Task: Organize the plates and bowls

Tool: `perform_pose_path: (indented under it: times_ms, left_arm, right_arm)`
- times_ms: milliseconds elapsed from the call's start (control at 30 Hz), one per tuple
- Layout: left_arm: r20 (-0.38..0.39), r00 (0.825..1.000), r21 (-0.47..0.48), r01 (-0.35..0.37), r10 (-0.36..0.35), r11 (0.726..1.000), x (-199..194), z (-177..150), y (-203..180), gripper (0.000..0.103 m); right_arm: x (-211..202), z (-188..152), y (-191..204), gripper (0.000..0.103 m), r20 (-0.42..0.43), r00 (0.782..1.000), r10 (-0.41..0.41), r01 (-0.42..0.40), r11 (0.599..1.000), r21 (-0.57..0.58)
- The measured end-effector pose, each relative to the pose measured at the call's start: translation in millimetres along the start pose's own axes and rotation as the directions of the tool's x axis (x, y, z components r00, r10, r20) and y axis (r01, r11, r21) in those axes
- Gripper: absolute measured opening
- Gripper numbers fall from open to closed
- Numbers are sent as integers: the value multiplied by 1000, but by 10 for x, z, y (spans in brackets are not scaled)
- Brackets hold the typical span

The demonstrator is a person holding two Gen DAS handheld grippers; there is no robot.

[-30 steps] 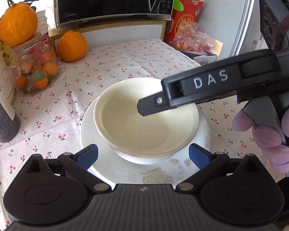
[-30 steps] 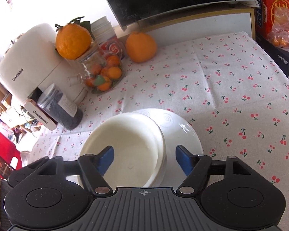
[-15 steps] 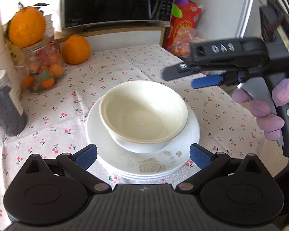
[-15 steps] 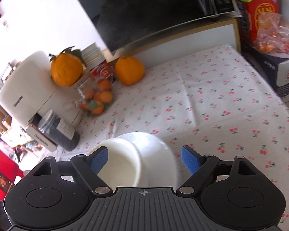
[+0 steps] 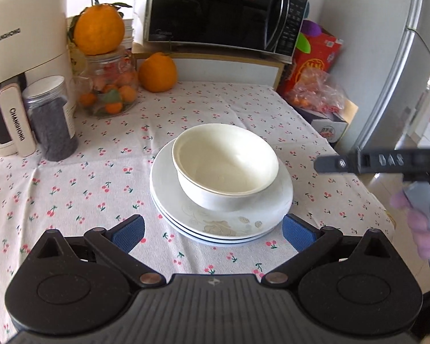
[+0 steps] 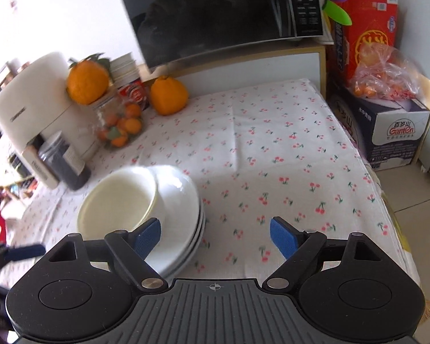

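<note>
The bowl sat on stacked plates; both tongs (left, right) gaped apart, empty.

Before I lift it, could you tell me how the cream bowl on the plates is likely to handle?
The bowl looks rigid and glazed, so probably slippery between pads and breakable if dropped. It sits off-centre on the stack of plates, so a sideways push might slide it across the smooth top plate. Its rounded wall suggests gripping the rim.
</note>
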State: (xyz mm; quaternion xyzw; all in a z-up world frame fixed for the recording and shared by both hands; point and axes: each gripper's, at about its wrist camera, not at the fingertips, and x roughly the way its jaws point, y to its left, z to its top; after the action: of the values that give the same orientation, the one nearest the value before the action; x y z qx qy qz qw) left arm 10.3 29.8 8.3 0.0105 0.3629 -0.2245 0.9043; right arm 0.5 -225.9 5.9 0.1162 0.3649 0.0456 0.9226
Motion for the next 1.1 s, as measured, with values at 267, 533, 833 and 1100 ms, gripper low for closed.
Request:
perform_pose_path:
  times_ms: [267, 533, 833, 1100]
  left_arm:
    - [-24, 997, -80, -72, 71, 994, 8, -105, -109, 103]
    - [-36, 986, -71, -162, 160, 984, 9, -170, -209, 103]
    - [-108, 968, -97, -238, 228, 966, 53, -224, -230, 103]
    - [-131, 947, -87, -307, 295, 948, 55, -217, -219, 103]
  right_arm:
    - [-159, -232, 203, 89, 36, 999, -38, 42, 992, -117]
    - [-119, -307, 319, 96, 41, 992, -116, 121, 986, -118]
    - [-10, -419, 370, 96, -18, 986, -166, 163, 980, -112]
    - [66, -484, 378, 96, -60, 980, -192, 184, 976, -114]
